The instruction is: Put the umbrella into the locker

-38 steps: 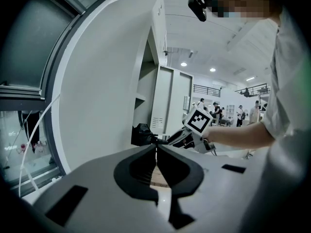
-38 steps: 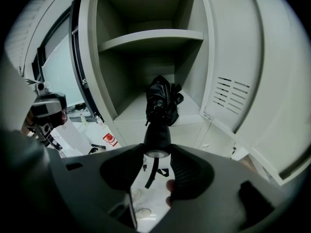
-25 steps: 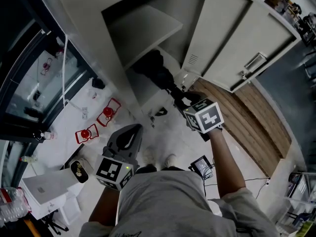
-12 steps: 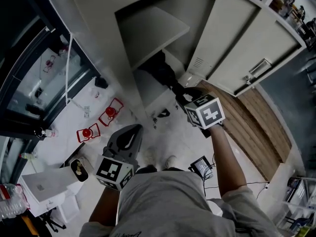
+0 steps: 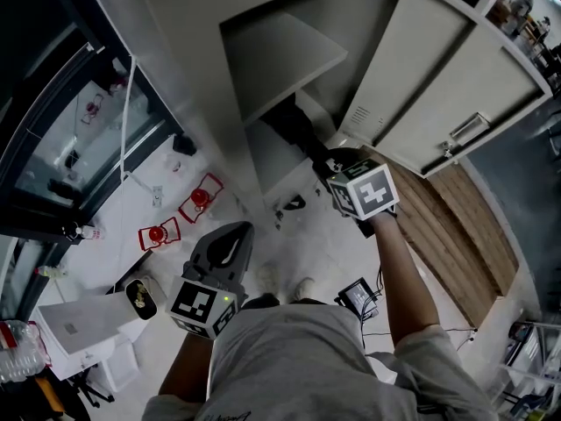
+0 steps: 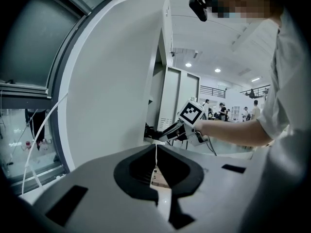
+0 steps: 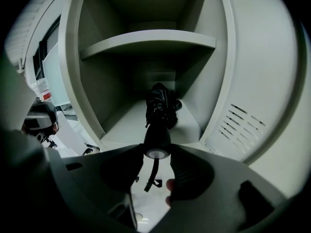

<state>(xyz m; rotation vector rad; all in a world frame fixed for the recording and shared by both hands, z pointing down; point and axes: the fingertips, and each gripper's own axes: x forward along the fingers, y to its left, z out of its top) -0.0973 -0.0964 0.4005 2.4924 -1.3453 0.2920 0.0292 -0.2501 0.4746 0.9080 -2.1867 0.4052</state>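
A folded black umbrella [image 7: 160,106] points into the lower compartment of the open grey locker [image 7: 127,125], with its tip end over the compartment floor, under the shelf [image 5: 289,55]. My right gripper [image 7: 156,152] is shut on the umbrella's round handle, and a wrist strap hangs below it. In the head view the umbrella [image 5: 296,128] runs from the right gripper [image 5: 331,167] into the locker opening. My left gripper [image 5: 228,239] hangs low near my body, away from the locker, shut with nothing in it. The left gripper view shows its own jaws [image 6: 156,152] closed and the right gripper [image 6: 177,129] at the locker.
The locker door [image 5: 447,86] stands open to the right. Two red objects [image 5: 200,198] lie on the pale floor at left beside a glass wall. A white box [image 5: 83,327] sits lower left. A wooden floor strip [image 5: 451,231] and a small black device [image 5: 358,295] lie to the right.
The right gripper has carried the umbrella a little farther toward the locker's lower compartment. The left gripper has stayed where it was.
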